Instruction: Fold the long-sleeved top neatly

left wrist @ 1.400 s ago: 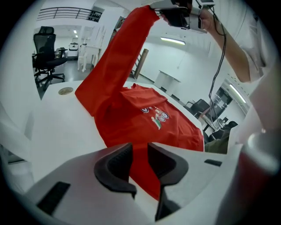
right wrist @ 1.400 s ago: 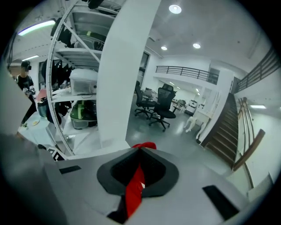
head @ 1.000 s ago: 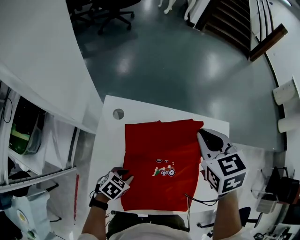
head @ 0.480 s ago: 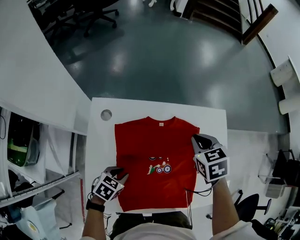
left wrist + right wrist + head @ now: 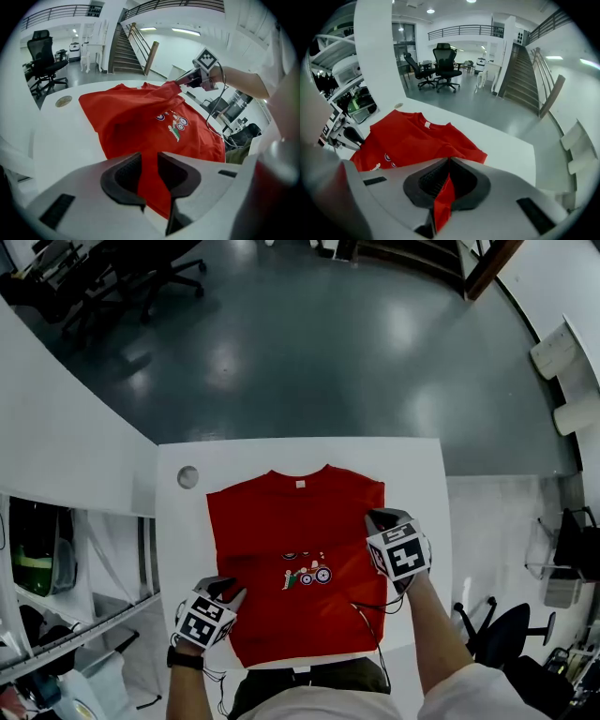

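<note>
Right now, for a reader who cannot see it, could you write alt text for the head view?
Seen from above, a red top with a small printed picture lies spread on a white table, collar away from the person. The left gripper pinches its near left corner and the right gripper pinches its right edge.

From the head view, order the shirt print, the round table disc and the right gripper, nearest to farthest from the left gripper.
1. Print, centre of the red top.
2. Round disc, far left corner.
3. Right gripper, top's right edge.
</note>
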The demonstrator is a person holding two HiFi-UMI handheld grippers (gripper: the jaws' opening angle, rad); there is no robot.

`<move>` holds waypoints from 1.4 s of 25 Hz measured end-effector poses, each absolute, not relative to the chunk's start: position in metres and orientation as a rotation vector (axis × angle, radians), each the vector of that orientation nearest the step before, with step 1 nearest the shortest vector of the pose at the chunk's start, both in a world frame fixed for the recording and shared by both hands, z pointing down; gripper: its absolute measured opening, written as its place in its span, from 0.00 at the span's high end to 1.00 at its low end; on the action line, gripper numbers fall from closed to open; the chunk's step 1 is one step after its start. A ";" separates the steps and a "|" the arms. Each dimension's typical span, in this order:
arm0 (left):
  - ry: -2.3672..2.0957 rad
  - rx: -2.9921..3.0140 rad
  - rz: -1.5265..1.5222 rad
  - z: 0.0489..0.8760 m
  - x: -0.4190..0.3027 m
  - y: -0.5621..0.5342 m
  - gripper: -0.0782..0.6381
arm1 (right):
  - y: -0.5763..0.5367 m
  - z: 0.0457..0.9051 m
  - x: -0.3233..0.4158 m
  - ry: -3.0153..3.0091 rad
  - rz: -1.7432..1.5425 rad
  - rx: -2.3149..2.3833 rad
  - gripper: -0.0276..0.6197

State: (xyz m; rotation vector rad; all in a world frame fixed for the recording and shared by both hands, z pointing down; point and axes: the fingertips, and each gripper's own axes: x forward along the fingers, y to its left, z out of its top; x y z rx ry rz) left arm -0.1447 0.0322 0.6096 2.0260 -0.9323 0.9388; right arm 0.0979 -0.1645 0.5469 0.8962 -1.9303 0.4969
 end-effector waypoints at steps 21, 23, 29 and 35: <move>-0.969 2.061 0.891 0.589 -0.140 -0.008 0.73 | -0.161 0.580 0.123 -1.890 0.560 0.806 0.81; -0.969 2.054 0.900 0.592 -0.142 -0.007 0.73 | -0.159 0.578 0.127 -1.889 0.561 0.806 0.79; -0.949 2.034 0.932 0.602 -0.143 0.009 0.73 | -0.137 0.573 0.138 -1.908 0.577 0.795 0.77; -0.929 2.080 0.937 0.600 -0.141 0.031 0.73 | -0.090 0.575 0.147 -1.883 0.572 0.803 0.77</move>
